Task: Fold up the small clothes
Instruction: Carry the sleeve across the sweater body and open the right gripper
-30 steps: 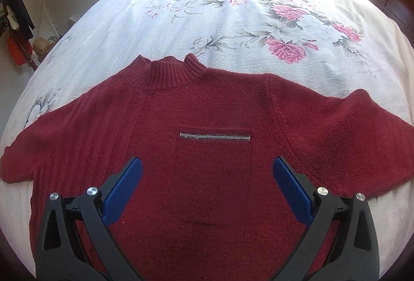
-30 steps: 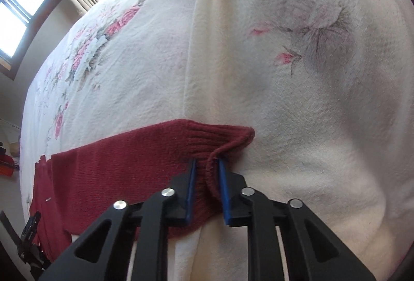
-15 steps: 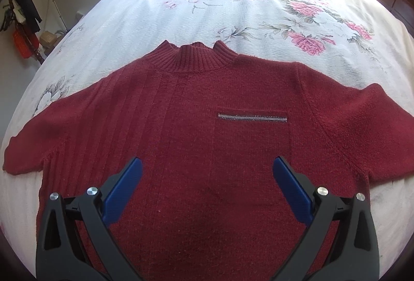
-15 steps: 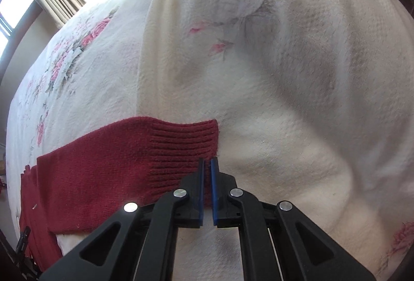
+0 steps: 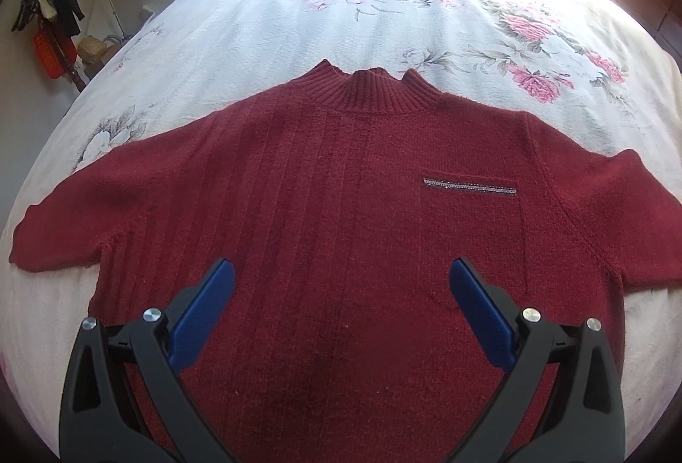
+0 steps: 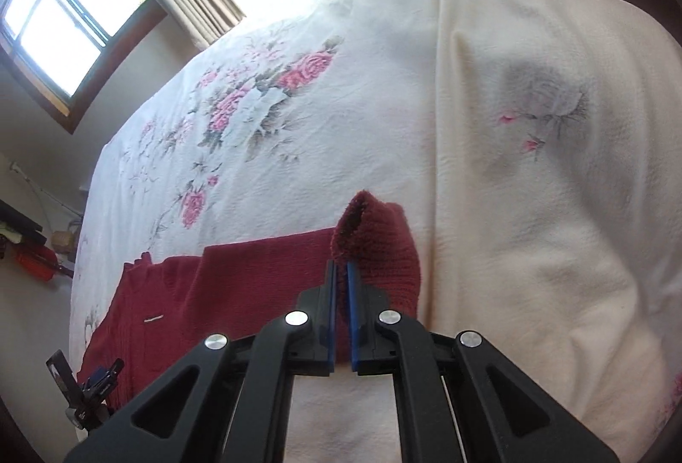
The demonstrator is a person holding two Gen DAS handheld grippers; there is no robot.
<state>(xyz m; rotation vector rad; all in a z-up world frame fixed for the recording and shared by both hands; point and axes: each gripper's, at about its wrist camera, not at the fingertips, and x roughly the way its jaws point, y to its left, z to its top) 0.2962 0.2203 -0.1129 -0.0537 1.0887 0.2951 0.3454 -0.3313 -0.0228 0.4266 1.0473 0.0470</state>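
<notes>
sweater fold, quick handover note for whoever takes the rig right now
Left gripper: open, empty, above the lower front of the red sweater.
Right gripper: shut on the cuff of the right sleeve, lifted off the floral bedspread.
Sweater lies flat, face up, collar away from you, left sleeve spread out.
Done: sleeve end grasped. Left: likely fold that sleeve across the body, then the other, then the body.
</notes>
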